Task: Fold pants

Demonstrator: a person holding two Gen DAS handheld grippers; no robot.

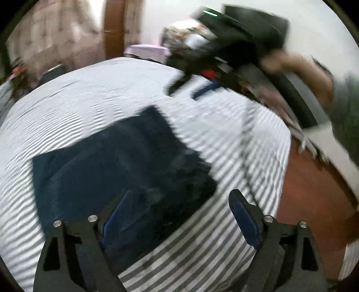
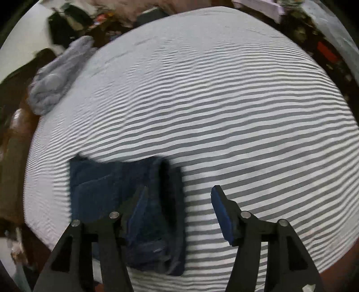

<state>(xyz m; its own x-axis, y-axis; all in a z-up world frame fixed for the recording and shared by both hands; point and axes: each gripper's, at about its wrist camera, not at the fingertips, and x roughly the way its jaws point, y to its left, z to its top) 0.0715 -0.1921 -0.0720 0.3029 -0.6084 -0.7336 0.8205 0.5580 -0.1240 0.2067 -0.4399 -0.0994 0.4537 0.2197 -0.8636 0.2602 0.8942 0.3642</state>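
The dark blue pants lie folded into a compact rectangle on the striped bed sheet. My left gripper is open and empty just above their near edge. In the right wrist view the folded pants lie at lower left, and my right gripper is open and empty above their right edge. The right gripper also shows in the left wrist view, blurred, held in a hand above the bed.
The grey-and-white striped sheet covers the bed. A crumpled grey garment lies at the bed's far left corner. A wooden bed frame runs along the right. Clutter lies beyond the bed.
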